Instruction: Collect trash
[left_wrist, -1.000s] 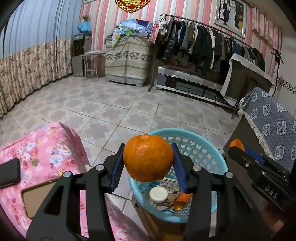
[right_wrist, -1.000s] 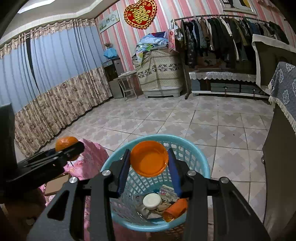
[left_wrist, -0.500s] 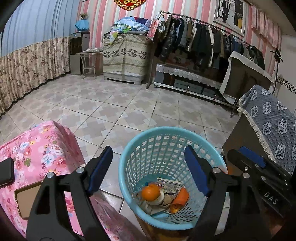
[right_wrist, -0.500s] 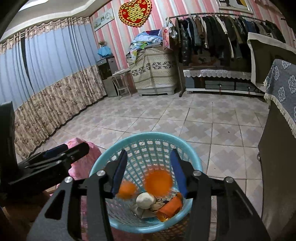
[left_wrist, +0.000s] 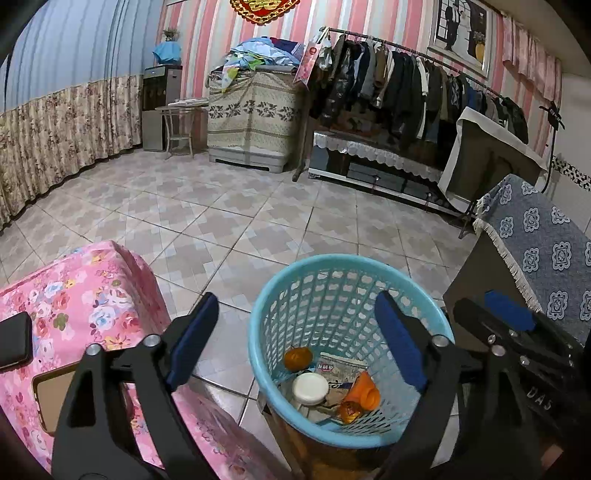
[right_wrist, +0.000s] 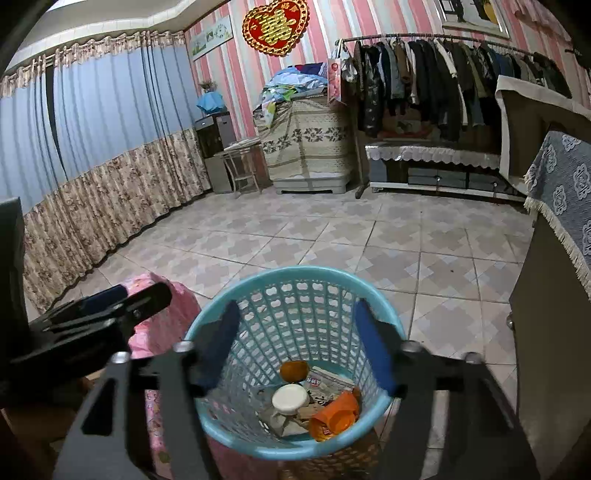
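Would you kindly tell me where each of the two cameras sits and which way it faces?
Left wrist view: sits on the left tool, tilted down over the blue basket; its jaws are opening, empty, and the right tool shows at right.
Right wrist view: sits on the right tool, tilted down into the same basket; jaws opening, empty, and the left tool shows at left.
Shared: the basket with the orange, white lid and orange cup, plus the pink floral cloth.

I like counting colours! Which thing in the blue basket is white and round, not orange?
The white round lid in the middle of the blue basket. The orange fruit behind it and the orange container beside it are both orange.
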